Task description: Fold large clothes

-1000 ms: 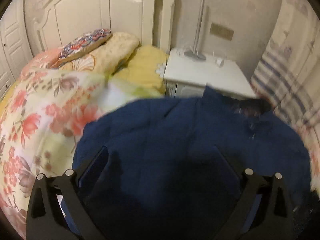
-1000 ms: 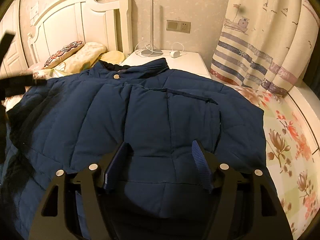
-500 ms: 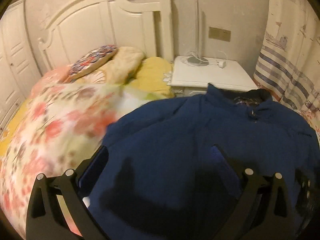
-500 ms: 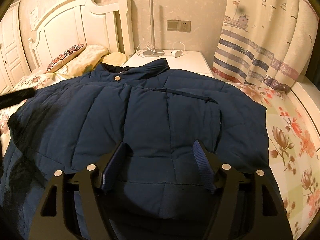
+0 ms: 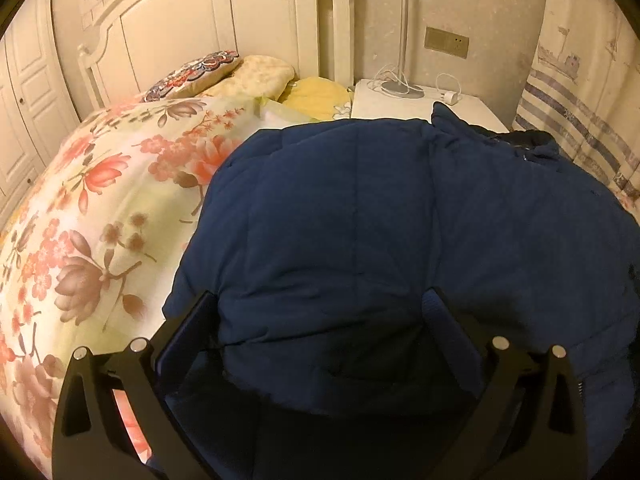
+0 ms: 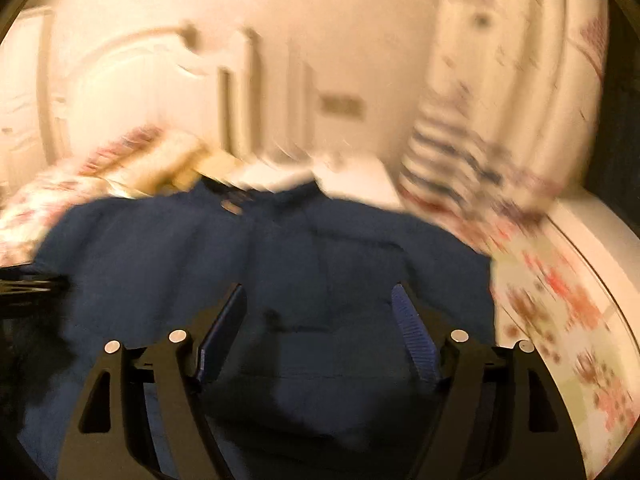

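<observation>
While spread on the floral quilt [image 5: 100, 208], navy padded jacket [image 5: 360, 220].

Bed [image 5: 100, 208] with floral cover is carrying a blue jacket [image 5: 380, 232] lying spread across it, collar toward the headboard; pillows [image 5: 240, 76] are lying at its head.

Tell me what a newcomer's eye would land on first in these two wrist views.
A big navy padded jacket fills the middle of both views, spread on the floral quilt. Behind it stand a white headboard and a white nightstand with a lamp base. The right view is heavily blurred.
</observation>
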`<state>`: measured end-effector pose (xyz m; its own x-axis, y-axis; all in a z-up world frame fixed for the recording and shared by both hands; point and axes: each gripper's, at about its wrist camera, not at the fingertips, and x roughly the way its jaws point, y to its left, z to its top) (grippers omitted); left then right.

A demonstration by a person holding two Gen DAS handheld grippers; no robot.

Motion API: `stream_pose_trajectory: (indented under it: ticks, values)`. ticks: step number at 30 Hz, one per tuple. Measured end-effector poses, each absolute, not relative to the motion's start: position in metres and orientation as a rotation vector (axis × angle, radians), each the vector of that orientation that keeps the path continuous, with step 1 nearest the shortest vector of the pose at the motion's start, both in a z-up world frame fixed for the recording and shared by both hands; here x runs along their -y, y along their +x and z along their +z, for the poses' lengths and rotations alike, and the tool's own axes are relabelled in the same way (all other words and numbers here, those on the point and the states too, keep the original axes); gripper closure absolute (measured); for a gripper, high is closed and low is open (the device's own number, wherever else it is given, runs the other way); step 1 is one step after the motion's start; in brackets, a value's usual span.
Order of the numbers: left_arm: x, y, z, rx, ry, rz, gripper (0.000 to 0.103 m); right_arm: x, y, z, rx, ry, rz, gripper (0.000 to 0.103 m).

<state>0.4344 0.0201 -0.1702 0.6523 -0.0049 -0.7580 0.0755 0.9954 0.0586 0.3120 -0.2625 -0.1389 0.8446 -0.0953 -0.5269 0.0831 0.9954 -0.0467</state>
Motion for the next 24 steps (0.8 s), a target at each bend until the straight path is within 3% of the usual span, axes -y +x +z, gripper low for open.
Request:
stream_pose_trajectory:
  ticks: [4,6,18,24]
  values:
    - [-0.019,0.434,-0.171,-0.857,0.089,-0.044,0.002,0.224,0.318,-0.145,-0.604,-0.179,0.017,0.02]
    - [-0.019,0.434,-0.171,-0.856,0.087,-0.046,0.002,0.217,0.338,-0.16,-0.745,-0.209,0.029,0.02]
    - [-0.02,0.433,-0.171,-0.856,0.082,-0.048,0.002,0.26,0.3,-0.133,-0.736,0.016,-0.001,0.016]
    - [-0.022,0.433,-0.17,-0.855,0.068,-0.055,0.002,0.299,0.312,-0.165,-0.878,0.129,-0.03,0.011]
